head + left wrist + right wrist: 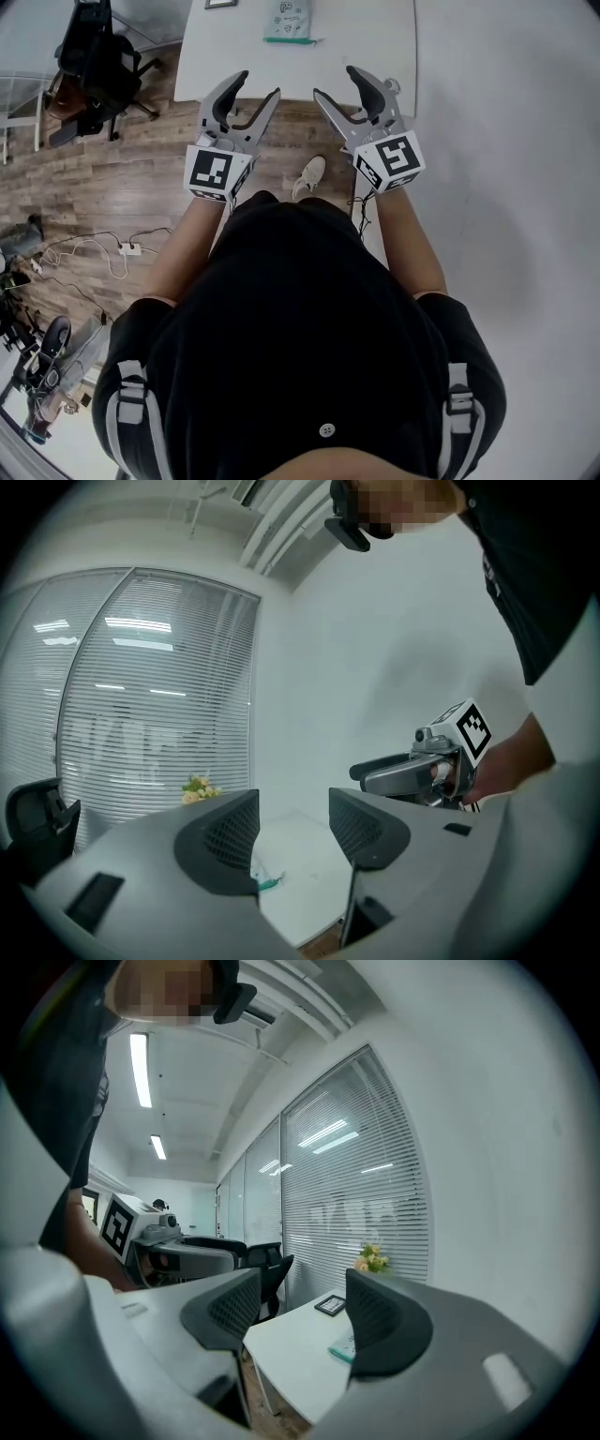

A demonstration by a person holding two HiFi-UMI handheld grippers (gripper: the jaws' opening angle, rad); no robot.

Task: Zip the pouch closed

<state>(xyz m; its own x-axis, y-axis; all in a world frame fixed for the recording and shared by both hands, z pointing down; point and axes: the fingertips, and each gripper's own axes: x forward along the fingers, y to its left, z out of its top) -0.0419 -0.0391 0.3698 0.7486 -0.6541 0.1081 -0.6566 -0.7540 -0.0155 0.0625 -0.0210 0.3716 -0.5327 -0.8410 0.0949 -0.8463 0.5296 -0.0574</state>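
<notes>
A pale green pouch [287,22] with a teal zip edge lies flat at the far side of the white table [375,47]. My left gripper [255,93] hovers over the table's near edge, open and empty. My right gripper [330,82] is held beside it, also open and empty. Both stay well short of the pouch. In the left gripper view the pouch [265,879] shows small between the jaws, with the right gripper [412,771] off to the right. In the right gripper view the pouch [343,1348] peeks out beside the right jaw, and the left gripper [178,1251] is at the left.
A small dark frame [221,4] stands at the table's back edge, and flowers [371,1258] sit near the blinds. Office chairs [94,66] stand left of the table on the wood floor [112,187]. Cables and a power strip [127,248] lie on the floor at my left.
</notes>
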